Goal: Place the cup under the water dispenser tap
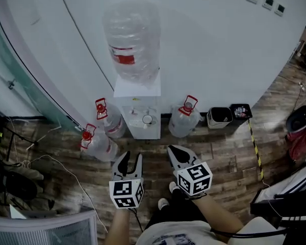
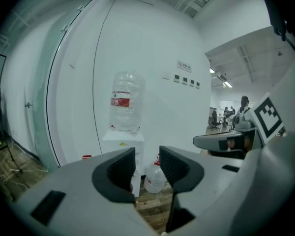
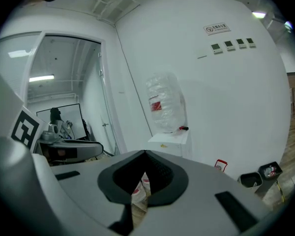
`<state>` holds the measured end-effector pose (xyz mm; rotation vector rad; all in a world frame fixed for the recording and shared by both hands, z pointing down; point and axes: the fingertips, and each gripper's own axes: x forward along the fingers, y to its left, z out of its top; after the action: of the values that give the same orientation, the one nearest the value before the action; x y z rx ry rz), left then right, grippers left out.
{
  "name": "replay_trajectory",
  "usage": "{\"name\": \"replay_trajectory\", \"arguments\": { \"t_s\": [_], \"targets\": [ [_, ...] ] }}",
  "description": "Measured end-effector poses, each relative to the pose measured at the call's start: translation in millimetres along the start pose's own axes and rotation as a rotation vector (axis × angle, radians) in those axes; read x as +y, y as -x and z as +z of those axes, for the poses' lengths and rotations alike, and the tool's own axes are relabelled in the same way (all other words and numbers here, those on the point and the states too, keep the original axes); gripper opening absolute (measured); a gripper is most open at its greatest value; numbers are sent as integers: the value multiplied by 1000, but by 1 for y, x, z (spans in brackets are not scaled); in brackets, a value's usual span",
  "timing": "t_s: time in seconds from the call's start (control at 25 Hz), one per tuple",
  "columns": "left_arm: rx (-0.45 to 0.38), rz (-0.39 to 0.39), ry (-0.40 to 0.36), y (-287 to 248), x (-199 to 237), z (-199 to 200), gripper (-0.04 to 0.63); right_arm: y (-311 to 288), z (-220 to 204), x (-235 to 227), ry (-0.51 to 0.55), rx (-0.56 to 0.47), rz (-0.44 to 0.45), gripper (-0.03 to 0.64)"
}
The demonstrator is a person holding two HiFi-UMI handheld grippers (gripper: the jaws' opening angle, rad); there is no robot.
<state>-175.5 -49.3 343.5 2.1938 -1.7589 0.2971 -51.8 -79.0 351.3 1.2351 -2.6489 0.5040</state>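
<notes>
A brown wood-plank floor (image 1: 222, 154) runs up to a curved white wall. Against the foot of that wall stands the white box-shaped water dispenser (image 1: 137, 103), with a large clear plastic bottle (image 1: 131, 40) upended on top. A small white round cup (image 1: 147, 119) appears to sit in the dispenser's front recess under the taps, though it is too small to be sure. Clear red-capped water jugs (image 1: 185, 117) stand on the floor on both sides of the dispenser. The left gripper (image 1: 131, 158) is held above the floor well short of the dispenser, its jaws spread with nothing between them. Beside it, the right gripper (image 1: 173, 149) has its jaws pressed together, empty.
</notes>
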Motion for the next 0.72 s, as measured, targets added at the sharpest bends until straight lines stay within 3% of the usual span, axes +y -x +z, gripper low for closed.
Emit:
{"name": "replay_trajectory", "arguments": {
  "t_s": [0.44,0.72],
  "targets": [
    [-4,47,-8,24,-50,17,118,58,37,17,110,-30,98,20],
    [-23,80,-34,22,-77,22,74,74,39,8,92,-37,129,20]
  ]
}}
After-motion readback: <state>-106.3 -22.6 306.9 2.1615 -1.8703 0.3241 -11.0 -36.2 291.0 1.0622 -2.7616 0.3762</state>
